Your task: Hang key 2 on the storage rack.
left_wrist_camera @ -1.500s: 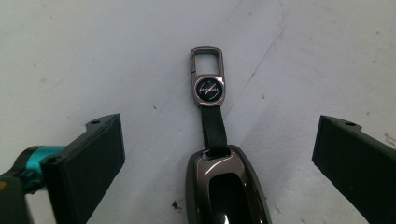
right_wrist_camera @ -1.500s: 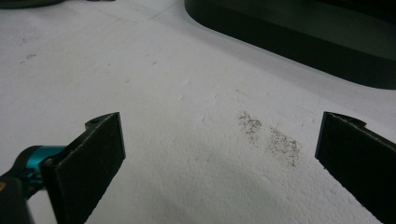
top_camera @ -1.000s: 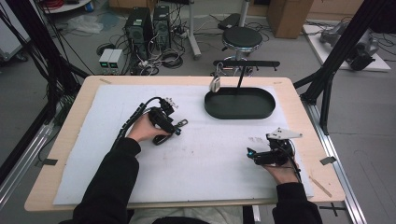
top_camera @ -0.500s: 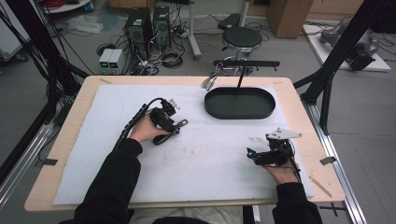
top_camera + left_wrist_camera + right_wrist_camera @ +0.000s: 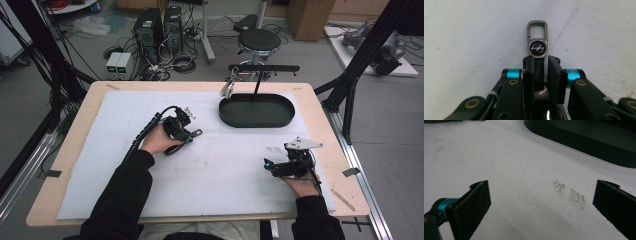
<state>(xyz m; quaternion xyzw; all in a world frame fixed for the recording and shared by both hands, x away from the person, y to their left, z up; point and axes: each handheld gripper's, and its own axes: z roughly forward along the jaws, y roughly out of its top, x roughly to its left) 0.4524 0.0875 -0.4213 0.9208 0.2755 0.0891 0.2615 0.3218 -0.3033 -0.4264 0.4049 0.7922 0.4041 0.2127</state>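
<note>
Right now my left gripper has just been closing, and its jaws now press on the dark strap of a key fob, which sticks straight out toward twelve o'clock from between them in the left gripper view. The metal clasp and round black badge are clear of the pads; only the strap is pinched.

From the high view, that left gripper sits at about ten o'clock on the white mat, the fob lying on the mat and not lifted. My right gripper rests at about four o'clock with jaws wide apart, nothing between them, just bare mat with a smudge ahead of it in the right gripper view.

Farther off, at about one o'clock, stands the black oval tray with a hanger bar on a post, and another small fob dangling from its left end.

My worry: the grip is on the narrow strap only, so the heavier metal end could swing or twist out when I lift. If I go for that bar, a swinging clasp could miss it or knock the hanging fob loose. Dragging instead of lifting could also snag the mat on the table.
</note>
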